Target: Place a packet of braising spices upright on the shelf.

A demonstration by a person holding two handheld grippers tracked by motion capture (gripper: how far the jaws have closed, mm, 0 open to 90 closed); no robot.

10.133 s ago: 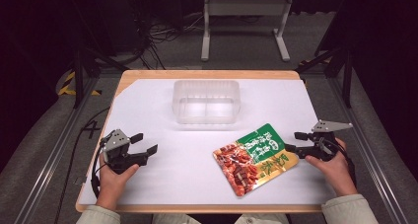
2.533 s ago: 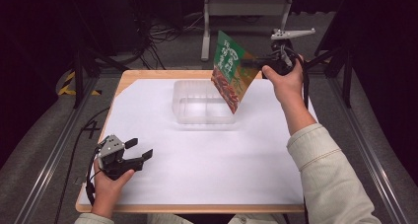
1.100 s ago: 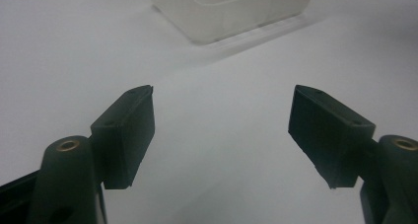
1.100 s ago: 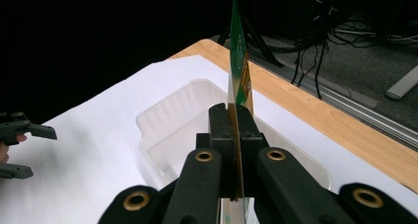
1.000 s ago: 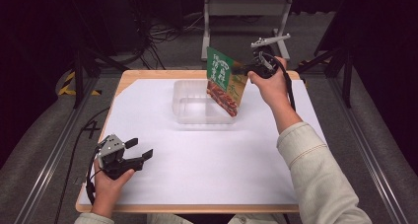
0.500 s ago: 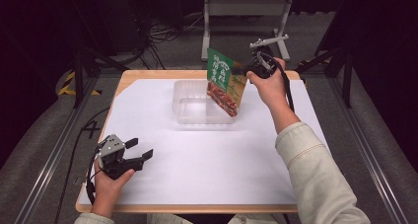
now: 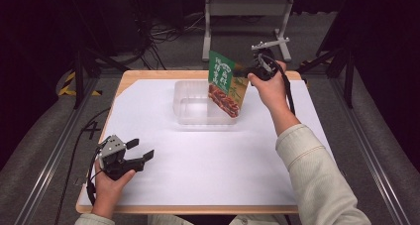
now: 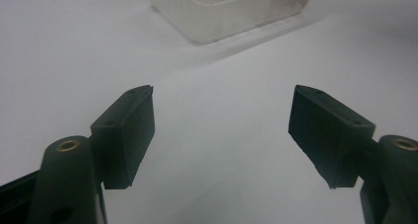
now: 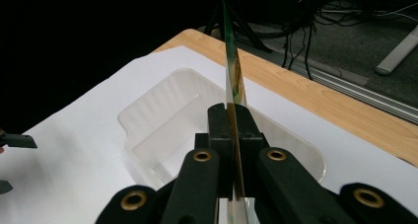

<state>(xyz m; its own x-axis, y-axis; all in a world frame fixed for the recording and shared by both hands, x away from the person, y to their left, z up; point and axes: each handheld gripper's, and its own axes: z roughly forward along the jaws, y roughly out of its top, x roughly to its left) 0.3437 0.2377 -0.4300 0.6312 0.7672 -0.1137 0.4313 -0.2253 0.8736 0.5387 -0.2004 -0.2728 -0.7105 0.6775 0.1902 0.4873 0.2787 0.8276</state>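
The right gripper (image 7: pixel 241 71), jaws clamped on a green printed snack pouch (image 7: pixel 226 84), hung it over a clear plastic tray (image 7: pixel 198 103) at twelve o'clock on the white surface (image 7: pixel 223 160). The right gripper view showed the pouch edge-on. The left gripper (image 7: pixel 141 151) rested at seven o'clock, jaws wide and empty.

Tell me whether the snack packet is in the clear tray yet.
Not yet. The right tool holds the snack packet by its edge, hanging upright above the clear tray, whose inside looks empty.

Dark room around a lit wooden table

Grey floor (image 7: pixel 47 136); tangled cables (image 7: pixel 163 34) at eleven o'clock, grey metal stand (image 7: pixel 247 7) at twelve, table (image 7: pixel 148 76) white-covered.
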